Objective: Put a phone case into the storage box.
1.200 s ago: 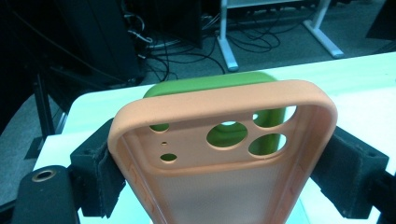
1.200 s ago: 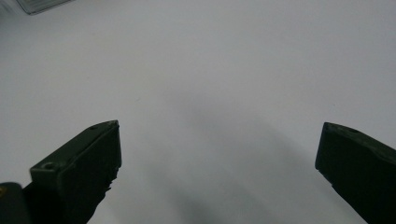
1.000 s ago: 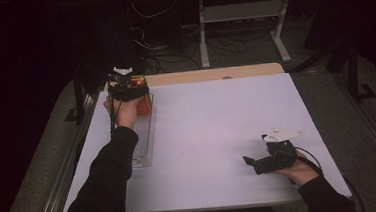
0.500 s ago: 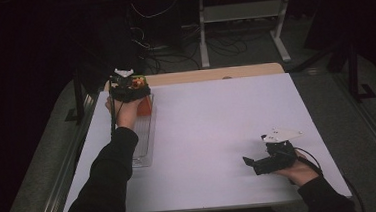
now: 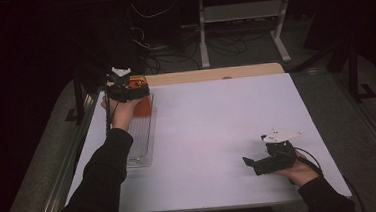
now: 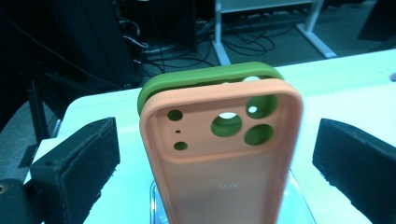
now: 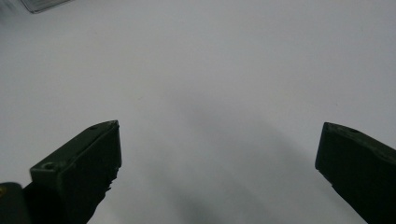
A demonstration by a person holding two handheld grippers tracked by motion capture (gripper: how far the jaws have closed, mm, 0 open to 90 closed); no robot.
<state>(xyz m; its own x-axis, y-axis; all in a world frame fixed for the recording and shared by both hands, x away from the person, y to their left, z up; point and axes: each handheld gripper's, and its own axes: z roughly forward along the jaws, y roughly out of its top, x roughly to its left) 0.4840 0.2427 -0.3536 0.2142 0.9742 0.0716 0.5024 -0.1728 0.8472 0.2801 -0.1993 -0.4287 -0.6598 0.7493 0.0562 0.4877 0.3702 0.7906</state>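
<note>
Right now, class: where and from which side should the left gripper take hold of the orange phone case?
Grip the orange case by its two long side edges. It stands upright in front of the green case, between the open left gripper jaws, so approach face-on and close across its width.

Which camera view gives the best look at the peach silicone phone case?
The left gripper view: the peach silicone phone case stands close up, camera holes clear, a green case behind. The high view shows a small orange shape. The right gripper view faces white table.

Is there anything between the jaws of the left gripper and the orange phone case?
Nothing visible. The left gripper is open, one jaw on each side of the orange phone case, with clear gaps. A green case stands directly behind it.
</note>
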